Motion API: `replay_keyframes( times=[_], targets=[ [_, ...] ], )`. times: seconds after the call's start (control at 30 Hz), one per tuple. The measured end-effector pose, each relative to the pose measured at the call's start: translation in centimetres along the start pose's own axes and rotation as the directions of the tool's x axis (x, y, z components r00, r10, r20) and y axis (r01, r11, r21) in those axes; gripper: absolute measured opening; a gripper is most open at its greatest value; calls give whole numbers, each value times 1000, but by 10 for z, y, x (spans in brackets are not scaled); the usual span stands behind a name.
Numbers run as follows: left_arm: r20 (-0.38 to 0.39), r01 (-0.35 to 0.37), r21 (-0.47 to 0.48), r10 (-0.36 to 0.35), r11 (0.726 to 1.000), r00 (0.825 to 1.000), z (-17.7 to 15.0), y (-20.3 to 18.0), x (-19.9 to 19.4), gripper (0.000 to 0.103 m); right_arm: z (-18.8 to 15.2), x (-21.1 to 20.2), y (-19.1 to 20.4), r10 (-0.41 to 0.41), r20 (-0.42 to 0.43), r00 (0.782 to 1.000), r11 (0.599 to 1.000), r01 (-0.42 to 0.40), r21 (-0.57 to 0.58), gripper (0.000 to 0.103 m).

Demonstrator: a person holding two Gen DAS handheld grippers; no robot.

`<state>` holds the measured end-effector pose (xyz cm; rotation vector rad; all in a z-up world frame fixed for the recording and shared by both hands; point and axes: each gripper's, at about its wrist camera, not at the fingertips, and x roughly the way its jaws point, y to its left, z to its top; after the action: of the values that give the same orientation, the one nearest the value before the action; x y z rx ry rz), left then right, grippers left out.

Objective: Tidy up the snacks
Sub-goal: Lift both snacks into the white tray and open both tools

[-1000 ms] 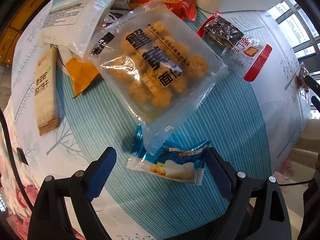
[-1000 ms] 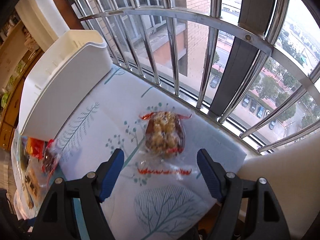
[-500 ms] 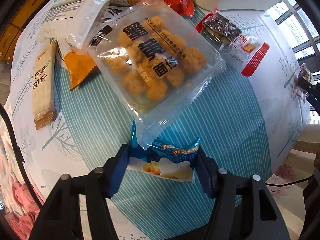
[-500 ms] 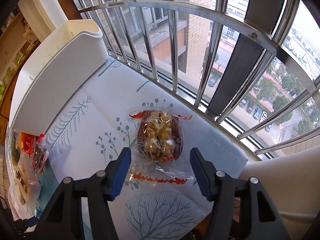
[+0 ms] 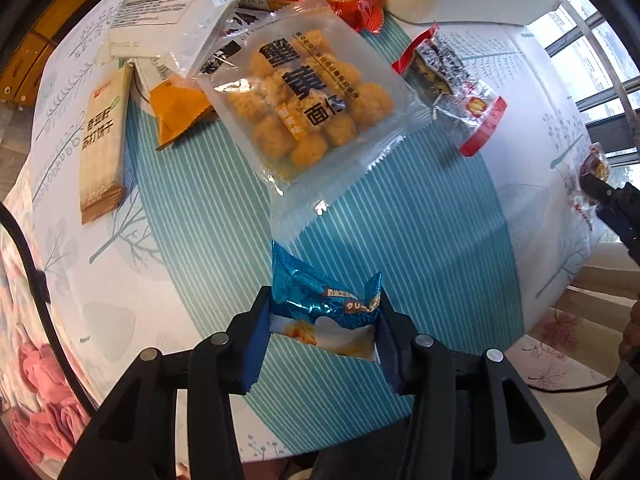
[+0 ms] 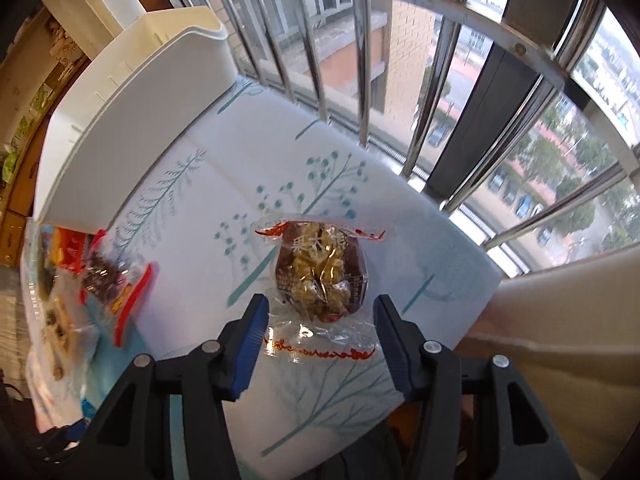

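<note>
The clear plastic bag of golden fried balls (image 5: 304, 100) bears large black characters "蟹黄面仔". The torn-edged white packet (image 5: 168, 12) behind it shows "990". Smaller print elsewhere is unreadable.

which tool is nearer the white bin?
Right. The right tool straddles the brown snack pack near the white bin; the left tool grips the blue packet farther away.

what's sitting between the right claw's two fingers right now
In the right wrist view, the right claw is open around the clear tail of a red-trimmed snack bag lying on the tree-print tablecloth; the fingers look short of touching it.
</note>
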<state>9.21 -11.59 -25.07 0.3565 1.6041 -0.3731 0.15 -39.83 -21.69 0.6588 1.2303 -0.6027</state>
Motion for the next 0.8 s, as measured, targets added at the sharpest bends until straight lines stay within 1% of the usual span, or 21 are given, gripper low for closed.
replay_keyframes(
  times=[0.2,0.33,0.4,0.47,0.57,0.6,0.67,0.8],
  targets=[
    [26,5,-9,-5,1000,1000,1,-3,-35,46,-4,-16,27,84,-81,993,996,-87,-31,54],
    [53,10,-30,-9,999,999,5,-5,-63,46,-1,-31,54,137,-115,984,984,-149,-101,54],
    [72,11,-38,-8,999,997,12,-6,-76,46,6,-40,71,164,-124,979,971,-182,-154,54],
    [93,7,-44,-2,999,996,25,-9,-89,46,15,-48,87,187,-119,975,954,-209,-212,54],
    [147,-2,-78,13,997,989,48,-14,-109,46,33,-61,104,216,-90,972,930,-233,-284,54],
    [166,-10,-93,25,996,986,59,-26,-122,46,40,-66,110,227,-75,971,921,-239,-308,54],
    [204,-8,-121,33,993,978,71,-29,-135,47,57,-76,119,249,-44,968,906,-248,-344,54],
    [291,21,-178,32,984,956,94,-29,-164,47,84,-87,133,279,-6,960,883,-259,-392,55]
  ],
)
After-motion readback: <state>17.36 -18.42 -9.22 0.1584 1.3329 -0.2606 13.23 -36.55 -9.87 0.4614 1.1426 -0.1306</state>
